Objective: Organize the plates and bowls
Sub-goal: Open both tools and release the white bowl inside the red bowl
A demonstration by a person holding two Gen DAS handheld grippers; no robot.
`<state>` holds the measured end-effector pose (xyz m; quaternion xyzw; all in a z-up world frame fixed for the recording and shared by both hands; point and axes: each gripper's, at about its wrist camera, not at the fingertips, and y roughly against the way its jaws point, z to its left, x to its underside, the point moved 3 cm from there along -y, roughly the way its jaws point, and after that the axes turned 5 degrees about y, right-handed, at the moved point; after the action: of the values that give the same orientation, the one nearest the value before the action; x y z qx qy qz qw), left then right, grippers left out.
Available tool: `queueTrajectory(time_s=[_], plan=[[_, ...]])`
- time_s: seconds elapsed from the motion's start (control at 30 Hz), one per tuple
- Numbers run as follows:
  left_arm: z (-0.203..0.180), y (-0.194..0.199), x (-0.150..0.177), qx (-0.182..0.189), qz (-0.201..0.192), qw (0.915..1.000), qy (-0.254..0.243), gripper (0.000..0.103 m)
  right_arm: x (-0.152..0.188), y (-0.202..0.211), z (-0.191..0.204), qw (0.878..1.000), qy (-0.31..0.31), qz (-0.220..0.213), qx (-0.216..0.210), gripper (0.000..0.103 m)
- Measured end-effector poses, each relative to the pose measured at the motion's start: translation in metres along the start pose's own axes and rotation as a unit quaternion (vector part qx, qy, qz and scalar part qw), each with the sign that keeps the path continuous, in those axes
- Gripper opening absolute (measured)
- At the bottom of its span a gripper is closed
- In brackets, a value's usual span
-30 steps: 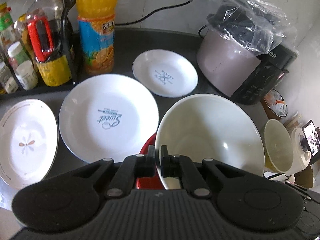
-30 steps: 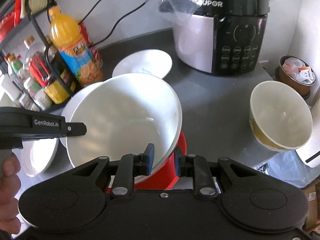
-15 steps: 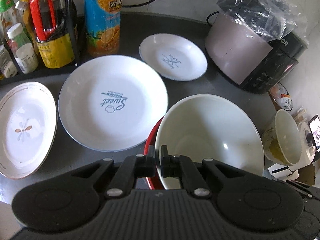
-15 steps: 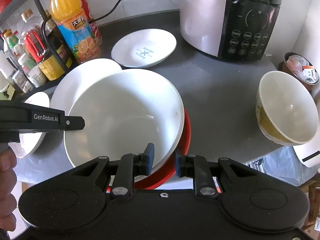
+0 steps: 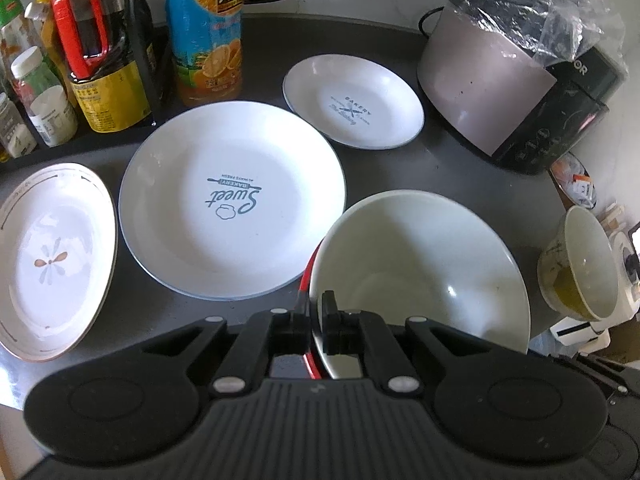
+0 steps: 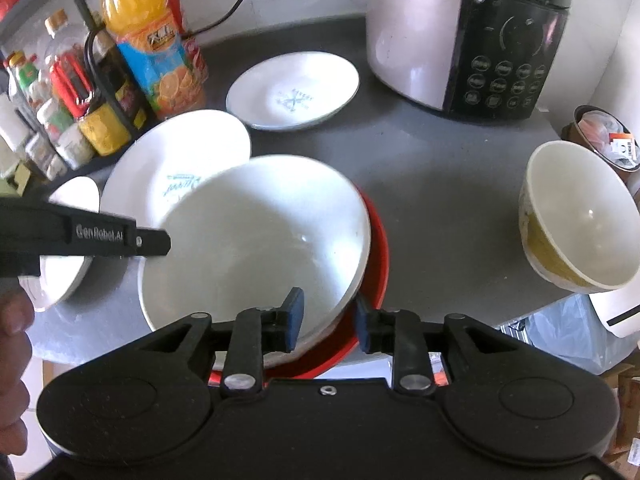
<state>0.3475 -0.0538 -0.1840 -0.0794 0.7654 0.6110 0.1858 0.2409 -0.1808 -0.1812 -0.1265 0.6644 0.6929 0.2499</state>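
Note:
My left gripper [image 5: 316, 322] is shut on the near rims of a large white bowl [image 5: 416, 276] nested in a red bowl [image 5: 306, 292]. In the right wrist view the same white bowl [image 6: 256, 244] sits tilted in the red bowl [image 6: 378, 256]; my right gripper [image 6: 328, 320] straddles both rims with a gap on each side, so it is open. A large "Sweet" plate [image 5: 232, 204], a small "Bakery" plate [image 5: 352, 102], an oval plate [image 5: 52, 256] and a cream bowl [image 6: 580, 216] lie on the dark counter [image 6: 432, 168].
A rice cooker [image 6: 468, 32] stands at the back right. An orange juice bottle [image 5: 206, 32] and a rack of condiment bottles [image 5: 80, 60] stand at the back left. The counter's edge runs just right of the cream bowl.
The right gripper's fingers have spread wider around the bowl rims. Both views have moved lower and closer to the counter with the stacked bowls. The left gripper stays shut.

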Motion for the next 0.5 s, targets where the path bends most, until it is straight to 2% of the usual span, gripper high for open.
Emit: queueTrajectory(time_s=[0.07,0.13,0.3,0.4,0.47,0.5], plan=[[-0.001,0.001,0.001,-0.007,-0.003,0.9999,-0.010,0.005,-0.001,0.002,-0.001,1.000,0.003,-0.002,0.004,0.034],[-0.002,0.002,0.000,-0.006,-0.001,0.9999,-0.013,0.005,-0.002,0.005,-0.004,1.000,-0.004,-0.007,0.003,0.045],[-0.008,0.010,-0.007,-0.014,-0.004,0.9997,-0.019,0.008,-0.005,0.025,-0.017,0.999,-0.019,-0.036,-0.008,0.058],[-0.016,0.015,-0.012,-0.017,-0.011,0.9993,-0.030,0.025,-0.007,0.030,-0.027,0.999,-0.032,-0.040,-0.012,0.059],[-0.025,0.019,-0.016,-0.018,-0.021,0.9988,-0.041,0.044,-0.006,0.031,-0.035,0.998,-0.041,-0.042,-0.014,0.060],[-0.029,0.022,-0.018,-0.018,-0.027,0.9984,-0.046,0.048,-0.005,0.032,-0.039,0.998,-0.046,-0.043,-0.017,0.060]])
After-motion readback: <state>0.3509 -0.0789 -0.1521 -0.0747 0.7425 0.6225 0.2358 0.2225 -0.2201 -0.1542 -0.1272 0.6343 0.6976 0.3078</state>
